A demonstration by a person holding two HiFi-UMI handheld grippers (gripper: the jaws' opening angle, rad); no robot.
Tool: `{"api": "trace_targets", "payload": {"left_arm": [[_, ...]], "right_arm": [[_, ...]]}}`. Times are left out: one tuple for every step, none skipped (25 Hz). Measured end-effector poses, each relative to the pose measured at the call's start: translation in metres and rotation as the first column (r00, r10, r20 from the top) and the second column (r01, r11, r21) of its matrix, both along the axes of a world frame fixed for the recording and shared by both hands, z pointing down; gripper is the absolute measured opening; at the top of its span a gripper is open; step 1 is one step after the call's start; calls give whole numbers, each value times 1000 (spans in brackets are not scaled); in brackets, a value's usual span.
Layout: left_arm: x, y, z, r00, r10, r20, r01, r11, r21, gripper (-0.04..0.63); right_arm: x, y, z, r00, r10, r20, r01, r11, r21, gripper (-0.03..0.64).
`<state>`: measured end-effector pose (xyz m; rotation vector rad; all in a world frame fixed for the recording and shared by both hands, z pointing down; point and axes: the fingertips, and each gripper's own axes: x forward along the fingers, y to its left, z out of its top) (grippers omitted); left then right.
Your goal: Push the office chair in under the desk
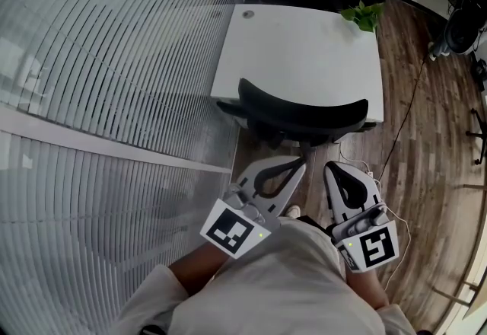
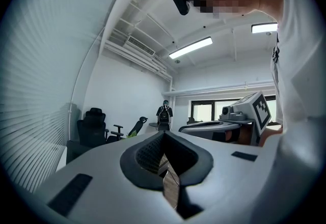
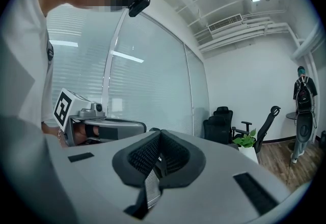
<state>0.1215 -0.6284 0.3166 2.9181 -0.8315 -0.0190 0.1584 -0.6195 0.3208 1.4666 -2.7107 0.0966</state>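
Both my hand-held grippers are closed with nothing between the jaws: the left hand-held gripper [image 1: 294, 167] and the right hand-held gripper [image 1: 335, 170] sit side by side, close against my body. Their tips point forward and tilt a little upward. Neither touches anything.

The office chair [image 1: 303, 110] stands just ahead of both tips, its curved backrest lying along the near edge of the desk [image 1: 304, 52]. The seat looks tucked beneath the top, so I judge little travel remains.

To finish cleanly, I would set both closed tips against the backrest's upper rim, one to each side of its middle. Then I would press straight ahead with even force so the chair rolls in square rather than swivelling. I would go slowly and stop once the backrest meets the desk edge.
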Motion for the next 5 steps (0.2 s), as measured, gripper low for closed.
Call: {"api": "trace_targets", "payload": {"left_arm": [[0,0,0,1000,1,2,-1,1000,3,32],[0,1,-1,1000,3,4,-3,1000,7,32],[0,1,-1,1000,4,4,-4,1000,10,32],[-1,1,-1,1000,5,5,-5,1000,12,32],[-1,1,-1,1000,5,5,-5,1000,15,32]], "right_arm": [[0,0,-1,1000,2,-1,-2,1000,2,29],[0,0,-1,1000,2,-2,-2,1000,3,29],[0,0,0,1000,2,-3,-2,1000,4,29],[-1,0,0,1000,1,-4,-1,1000,4,29],[-1,0,0,1000,0,-5,0,1000,4,29]]}}
